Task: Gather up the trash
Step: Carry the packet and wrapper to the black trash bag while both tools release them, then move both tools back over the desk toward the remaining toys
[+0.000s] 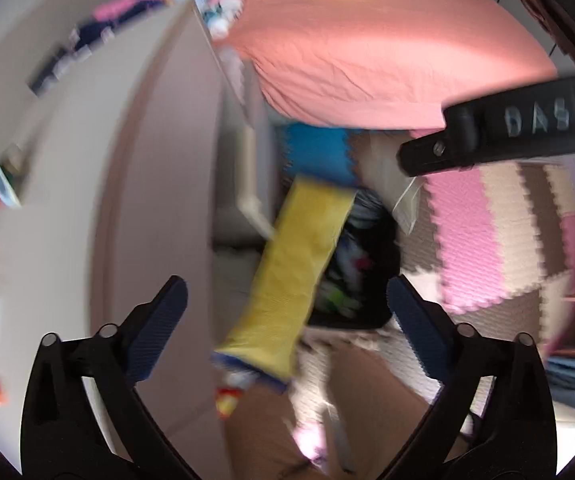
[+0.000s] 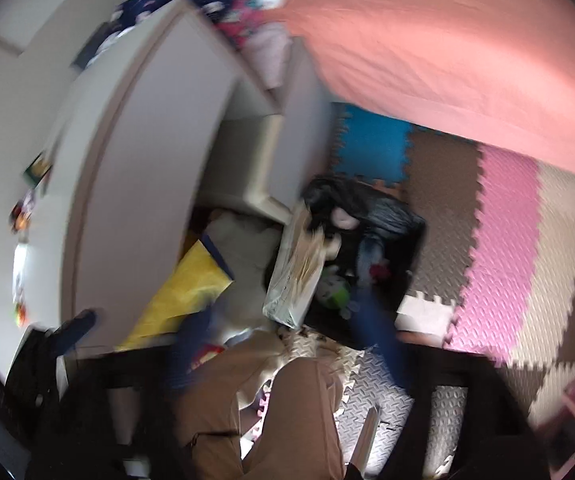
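- The black trash bag (image 1: 361, 264) sits open on the foam mat floor (image 1: 471, 240), at the foot of the white cabinet (image 1: 87, 184) and just below the pink bed (image 1: 387, 48); its mouth faces up, probably so scraps can be dropped straight in.
- A yellow packet (image 1: 291, 280) is in mid-air or slanted over the bag's left edge, blurred; I cannot tell whether it touches the bag.
- Left gripper (image 1: 287, 308): jaws wide apart, holding nothing, aimed down at the packet and bag.
- Right gripper (image 2: 287, 344): smeared by motion in its own view. A clear crinkled wrapper (image 2: 295, 276) hangs above the bag near its tips, but whether the jaws pinch it I cannot tell.
- The person's brown trousers (image 2: 287, 412) fill the lower view of both cameras.
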`<move>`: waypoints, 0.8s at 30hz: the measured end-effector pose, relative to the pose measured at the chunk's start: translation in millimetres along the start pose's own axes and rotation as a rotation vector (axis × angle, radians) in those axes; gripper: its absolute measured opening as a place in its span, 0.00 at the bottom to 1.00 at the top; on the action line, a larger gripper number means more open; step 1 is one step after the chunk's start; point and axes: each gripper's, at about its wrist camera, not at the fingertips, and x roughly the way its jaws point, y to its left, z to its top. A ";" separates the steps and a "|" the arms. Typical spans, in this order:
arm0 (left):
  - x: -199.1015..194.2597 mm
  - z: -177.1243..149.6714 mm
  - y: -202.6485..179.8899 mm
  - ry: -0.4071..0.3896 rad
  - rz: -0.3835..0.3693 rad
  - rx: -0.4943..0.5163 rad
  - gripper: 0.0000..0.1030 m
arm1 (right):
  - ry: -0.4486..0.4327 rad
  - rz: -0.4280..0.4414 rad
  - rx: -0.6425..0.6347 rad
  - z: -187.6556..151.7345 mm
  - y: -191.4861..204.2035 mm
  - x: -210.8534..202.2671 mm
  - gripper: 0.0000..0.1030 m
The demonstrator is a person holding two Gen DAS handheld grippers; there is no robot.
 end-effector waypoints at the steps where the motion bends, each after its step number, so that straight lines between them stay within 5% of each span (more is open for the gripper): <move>1: 0.6 -1.2 -0.8 -0.003 0.027 0.015 0.94 | -0.022 0.000 0.004 0.2 -2.0 -2.7 0.81; 16: -7.6 -6.7 13.2 -0.016 0.004 -0.017 0.94 | -0.042 0.008 -0.059 -5.0 12.9 -10.3 0.81; 24: -21.8 -17.5 40.1 -0.038 -0.005 -0.072 0.94 | -0.060 0.046 -0.145 -12.5 53.6 -20.9 0.81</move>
